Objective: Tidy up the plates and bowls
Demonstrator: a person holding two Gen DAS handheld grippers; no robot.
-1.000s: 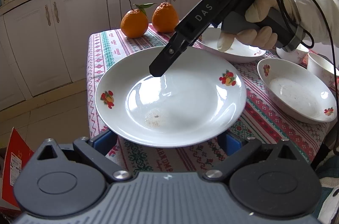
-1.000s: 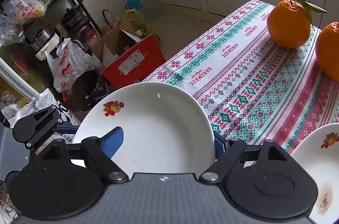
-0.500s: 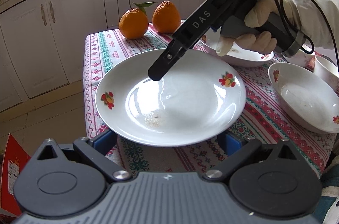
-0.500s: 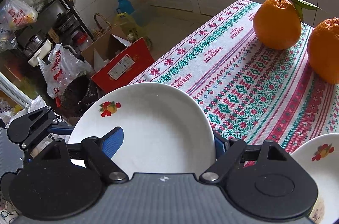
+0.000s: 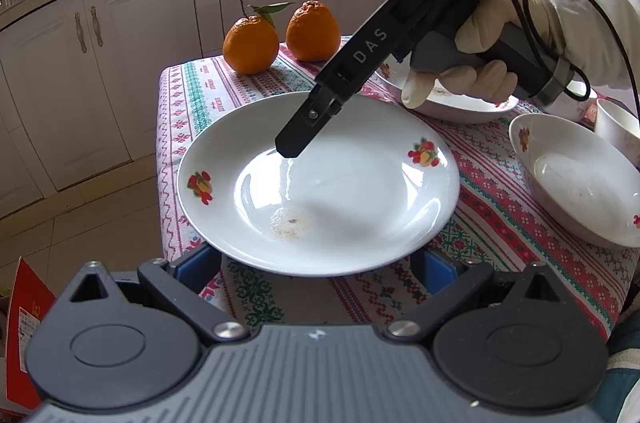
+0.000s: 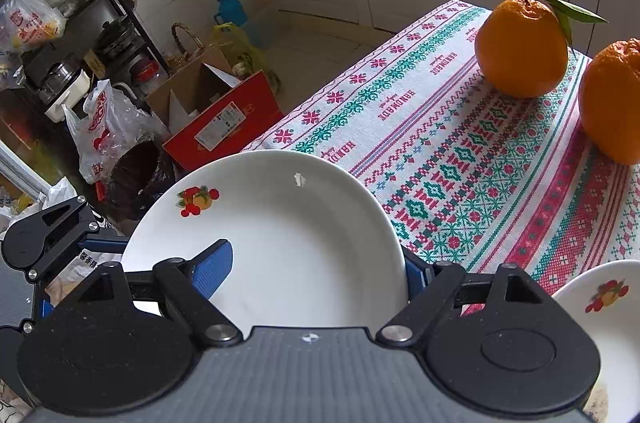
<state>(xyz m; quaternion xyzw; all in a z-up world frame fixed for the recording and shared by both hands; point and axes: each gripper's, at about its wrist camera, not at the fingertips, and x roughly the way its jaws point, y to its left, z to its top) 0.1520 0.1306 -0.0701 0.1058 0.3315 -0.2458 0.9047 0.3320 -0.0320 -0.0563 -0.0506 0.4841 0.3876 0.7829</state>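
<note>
White ceramic plate with small fruit decals point(image 5: 360, 191) lies at the near corner of the surface, a table under a red, green and white patterned cloth point(image 5: 188, 95). The plate's near rim juts out past the cloth's edge. A brownish smear of crumbs marks its middle.

The left gripper point(image 5: 318, 263) sits low at that overhanging rim. Its jaws are spread wide, and the blue pads show on either side under the plate's edge. The right wrist view shows one of its fingers running beneath the plate. I see no squeeze on the rim.

The right gripper point(image 6: 312, 267) reaches over the plate from its far side, held by a gloved hand point(image 5: 472, 63). Its jaws stand roughly half open and straddle the rim. One blue pad hangs over the plate's white well; the other lies outside the rim, partly hidden by it. The pads stand well apart and neither seems to press on the china.

Behind the plate stand two oranges, a stemmed, leafy one point(image 5: 251, 45) and a knobbly one point(image 5: 313, 31), close together. Right of the plate sits a white bowl with fruit decals point(image 5: 580, 191). Beyond the plate, under the gloved hand, lies another white dish point(image 5: 460, 105).
</note>
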